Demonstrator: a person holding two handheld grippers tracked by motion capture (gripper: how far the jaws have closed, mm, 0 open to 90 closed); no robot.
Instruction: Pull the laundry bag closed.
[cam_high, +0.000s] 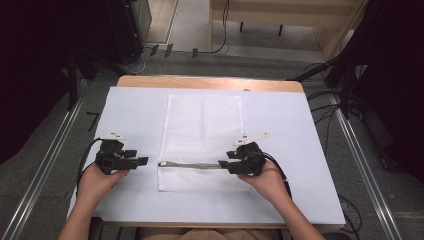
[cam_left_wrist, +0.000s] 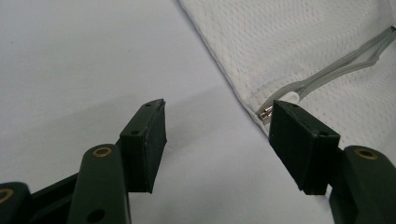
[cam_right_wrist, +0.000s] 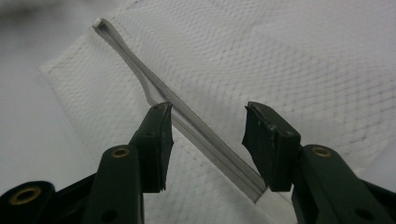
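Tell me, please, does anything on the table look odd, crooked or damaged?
Only one thing stands out: the zipper of the white mesh bag gapes, its two grey edges bowed apart near the bag's left end. The bag lies flat and roughly square on the white table cover. No damage or spill shows.

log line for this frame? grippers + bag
left gripper: open, beside mesh bag left edge | right gripper: open, jaws astride zipper | bag: flat on table
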